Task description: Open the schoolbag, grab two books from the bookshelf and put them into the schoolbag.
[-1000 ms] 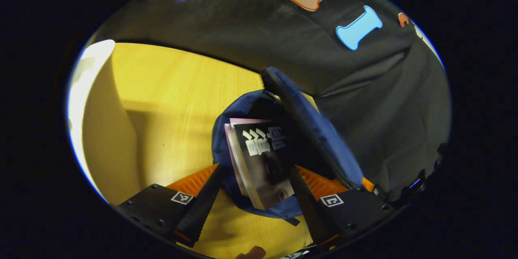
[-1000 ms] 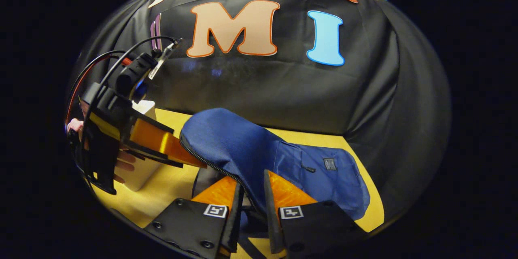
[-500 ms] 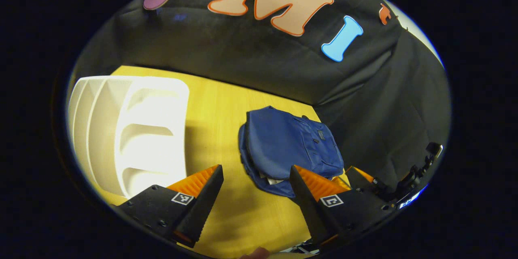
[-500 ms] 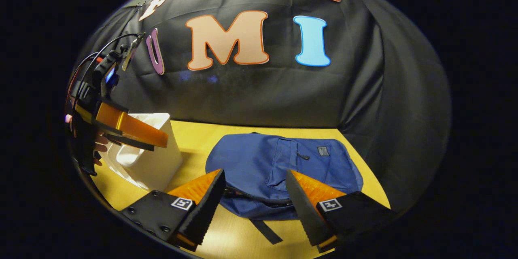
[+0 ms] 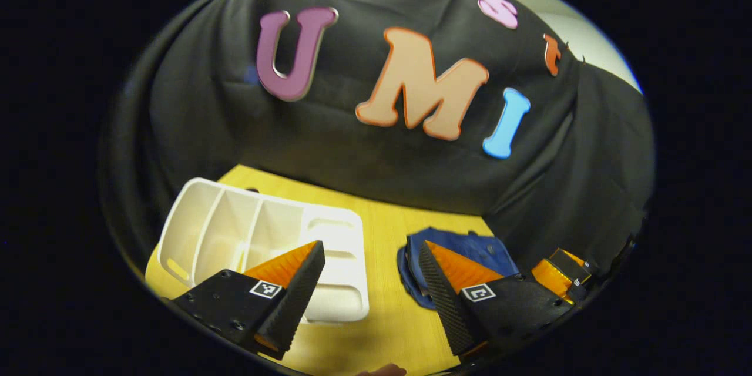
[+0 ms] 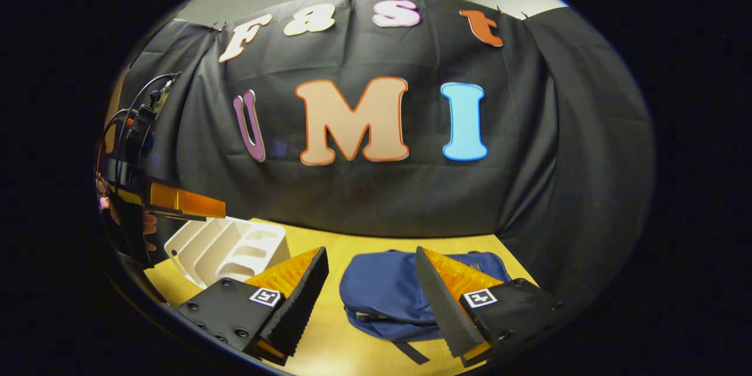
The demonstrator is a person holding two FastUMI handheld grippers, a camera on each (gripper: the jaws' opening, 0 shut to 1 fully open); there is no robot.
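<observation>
In the left gripper view the blue schoolbag (image 5: pixel 470 247) is mostly hidden behind the left tool's (image 5: pixel 370 288) own finger, and the white bookshelf's (image 5: pixel 235 229) near corner sits behind the other finger. In the right gripper view the right tool's (image 6: pixel 370 299) finger covers the schoolbag's right part; its contents cannot be told. The left tool is cut at the picture's left edge.

I've pulled both grippers up and back from the schoolbag (image 6: pixel 388 294). A second ago my right gripper (image 6: pixel 371 299) was pinched on its flap, holding it up, and the books showed inside; now its fingers stand apart and the bag lies flat, flap down. My left gripper (image 5: pixel 371 294) has swung away to above the white bookshelf (image 5: pixel 258 235)
</observation>
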